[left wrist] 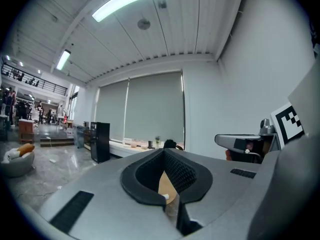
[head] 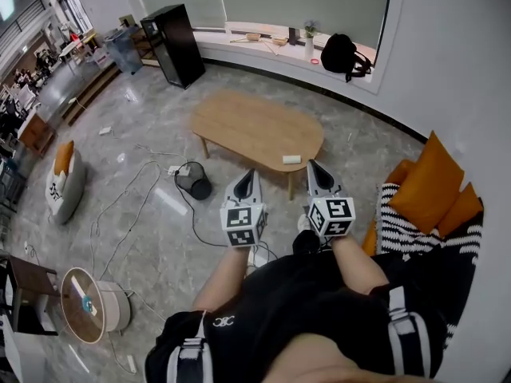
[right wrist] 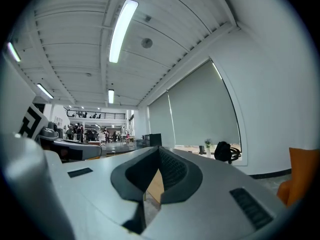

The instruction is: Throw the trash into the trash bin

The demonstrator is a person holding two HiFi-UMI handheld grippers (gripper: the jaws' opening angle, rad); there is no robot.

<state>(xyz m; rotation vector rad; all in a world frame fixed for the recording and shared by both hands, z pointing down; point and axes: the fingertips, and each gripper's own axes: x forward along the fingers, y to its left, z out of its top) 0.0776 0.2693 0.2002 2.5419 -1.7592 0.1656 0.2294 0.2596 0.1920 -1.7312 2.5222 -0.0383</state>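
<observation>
trash (head: 292,159) on table (head: 247,122); trash bin (head: 194,181) among floor cables (head: 120,207)

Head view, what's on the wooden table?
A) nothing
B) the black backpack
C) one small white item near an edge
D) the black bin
C: a single small white item lies on the wooden table near its lower-right edge; the black bin stands on the floor and the backpack sits on the window ledge.
</observation>
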